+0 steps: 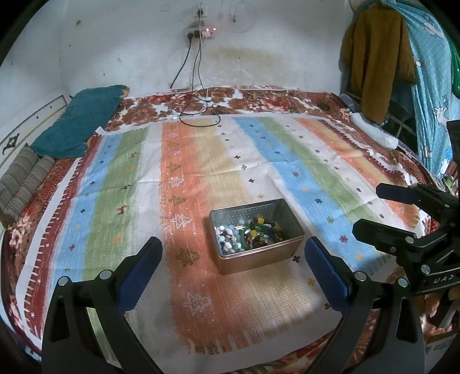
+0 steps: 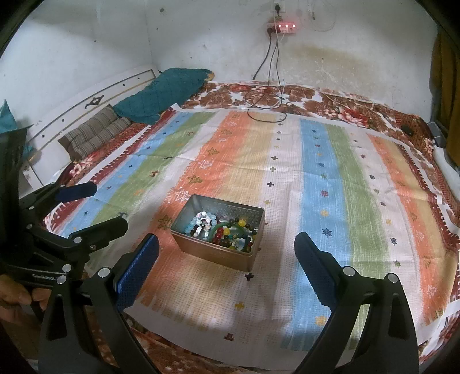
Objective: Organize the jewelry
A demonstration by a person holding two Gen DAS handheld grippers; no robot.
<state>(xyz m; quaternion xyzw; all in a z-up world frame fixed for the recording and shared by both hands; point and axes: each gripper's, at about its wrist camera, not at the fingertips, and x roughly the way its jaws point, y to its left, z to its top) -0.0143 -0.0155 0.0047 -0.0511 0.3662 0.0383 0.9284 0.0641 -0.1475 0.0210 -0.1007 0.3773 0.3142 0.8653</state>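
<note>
White, stained walls close off the far side of the room, with a wall socket point(image 1: 201, 13) and a power strip point(image 1: 204, 31) dropping black and white cables point(image 1: 195, 113) onto the bed. Over the bed's brown floral blanket point(image 1: 244, 99) lies a striped cloth point(image 1: 201, 172) in blue, green, orange and cream bands with small tree and cross marks. A teal quilted pillow point(image 1: 79, 123) and a striped cushion point(image 1: 21, 184) sit by the headboard at the left; a mustard garment point(image 1: 376, 60) and blue dotted fabric point(image 1: 428, 86) hang at the right.

Near the middle of the cloth stands an open metal tin point(image 1: 256, 257), and the jewelry point(image 1: 248, 233) lies heaped inside it: pale bead bracelets to one side, a green bangle and darker, yellow and red beads to the other.

Left gripper point(image 1: 233, 272) hangs over the near edge with jaws spread wide and empty, the tin between and beyond its blue pads. Right gripper point(image 2: 225, 266) is likewise released and empty, the tin ahead toward its left finger. Bare cloth surrounds the tin on every side.
</note>
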